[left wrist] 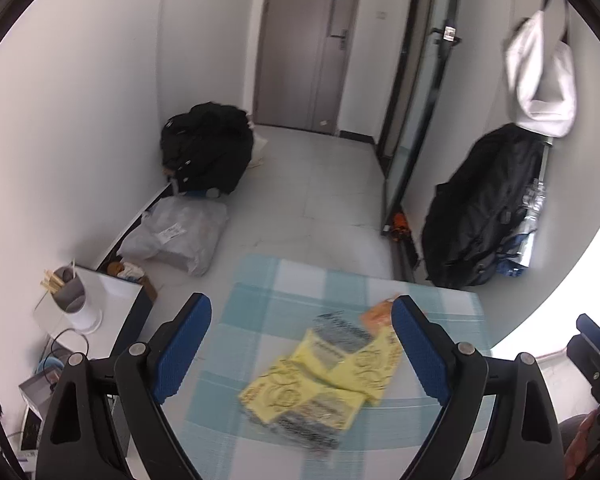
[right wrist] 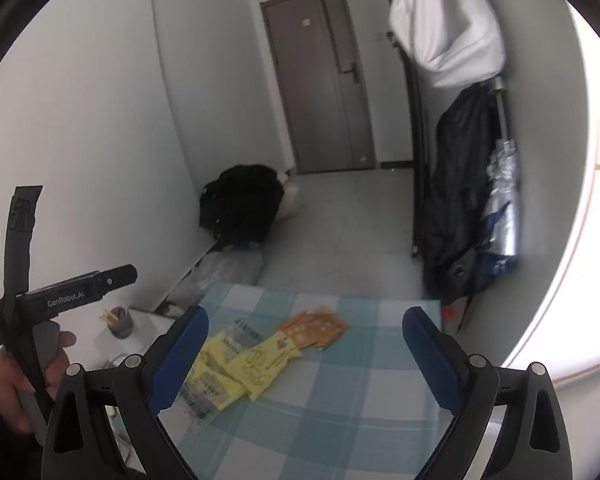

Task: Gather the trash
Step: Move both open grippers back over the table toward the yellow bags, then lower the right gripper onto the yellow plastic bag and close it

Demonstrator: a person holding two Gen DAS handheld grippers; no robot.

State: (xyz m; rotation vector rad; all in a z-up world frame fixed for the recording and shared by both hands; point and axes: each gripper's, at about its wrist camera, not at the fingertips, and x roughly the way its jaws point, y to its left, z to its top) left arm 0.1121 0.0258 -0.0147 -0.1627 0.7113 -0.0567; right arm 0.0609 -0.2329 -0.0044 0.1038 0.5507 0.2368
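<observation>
**Inspector:** Status of collection?

**Technician:** Not started, judging by the layout. All visible trash lies on the checked tablecloth; none is held. No bin or bag for it is identifiable in either view.

**Inspector:** Gripper condition?

**Technician:** The left gripper has its jaws spread wide, pads clear of everything, with the wrappers framed between them but below, on the cloth. The right gripper also stands wide apart and empty. The person's left hand is seen in the right wrist view at the cloth's left edge, gripping the handle.

**Inspector:** Location of the trash?

**Technician:** The yellow wrappers lie near the middle of the tablecloth, overlapping one another. The orange packets touch the yellow pile on its far side, toward the cloth's far edge.

**Inspector:** Appearance?

**Technician:** Flat, thin, crinkled plastic: yellow with dark printed panels, partly transparent at the near end. The print is blurred; the item count is probably three or four yellow pieces, but cannot be confirmed. The orange packets are small, square and fanned.
</observation>
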